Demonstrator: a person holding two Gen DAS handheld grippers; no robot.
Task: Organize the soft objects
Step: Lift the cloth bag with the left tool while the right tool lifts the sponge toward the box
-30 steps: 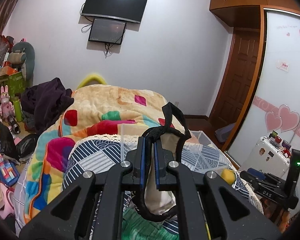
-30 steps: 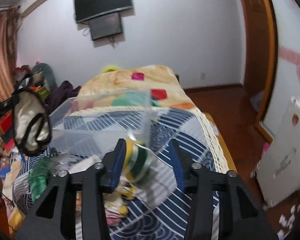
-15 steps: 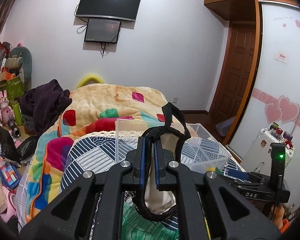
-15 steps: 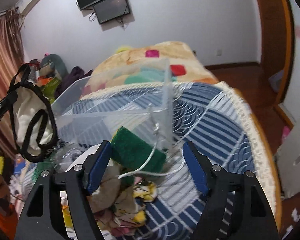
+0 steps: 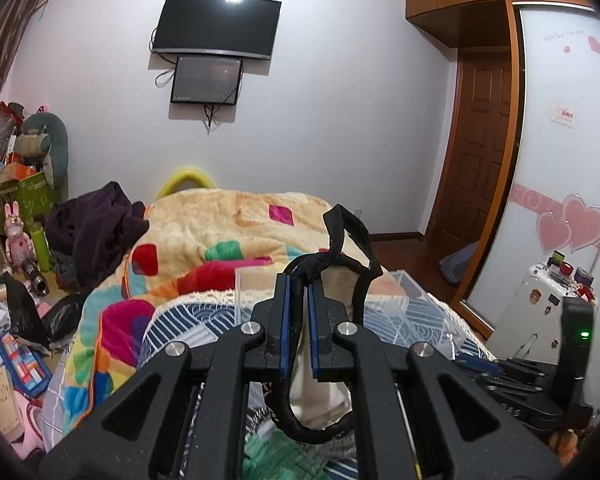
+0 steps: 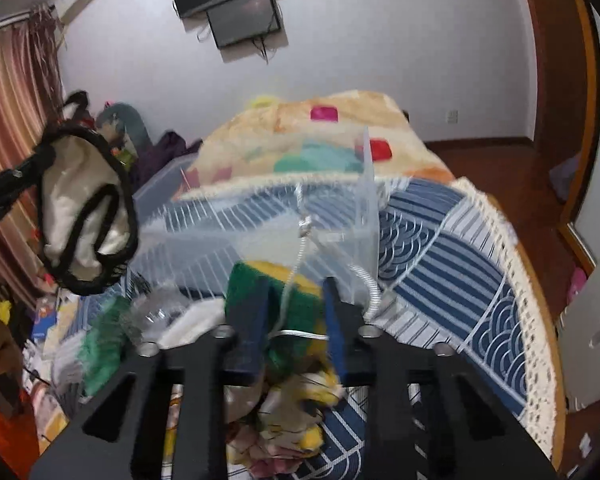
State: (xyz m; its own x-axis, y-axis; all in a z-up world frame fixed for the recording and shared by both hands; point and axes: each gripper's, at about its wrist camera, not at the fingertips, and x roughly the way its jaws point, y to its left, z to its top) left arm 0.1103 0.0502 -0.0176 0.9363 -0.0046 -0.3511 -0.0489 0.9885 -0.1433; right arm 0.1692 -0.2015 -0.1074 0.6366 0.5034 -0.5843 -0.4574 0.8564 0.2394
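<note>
My left gripper (image 5: 300, 286) is shut on the black strap of a cream cloth pouch (image 5: 316, 392), which hangs in the air above the bed; the pouch also shows in the right wrist view (image 6: 80, 204) at the left. My right gripper (image 6: 294, 292) has its jaws closed on a green and yellow sponge (image 6: 276, 292), with a white cord (image 6: 296, 264) running across it. A clear plastic bin (image 6: 260, 216) stands on the blue patterned cover (image 6: 440, 248) just beyond the sponge.
Loose cloths lie under my right gripper: a yellow patterned one (image 6: 296, 420) and a green one (image 6: 100, 340). A colourful blanket (image 5: 204, 248) covers the far bed. Clutter (image 5: 16, 320) fills the floor at left. A white suitcase (image 5: 540, 320) stands at right.
My right gripper moved onto the sponge and its jaws narrowed around it. My left gripper kept its hold on the pouch and rose slightly.
</note>
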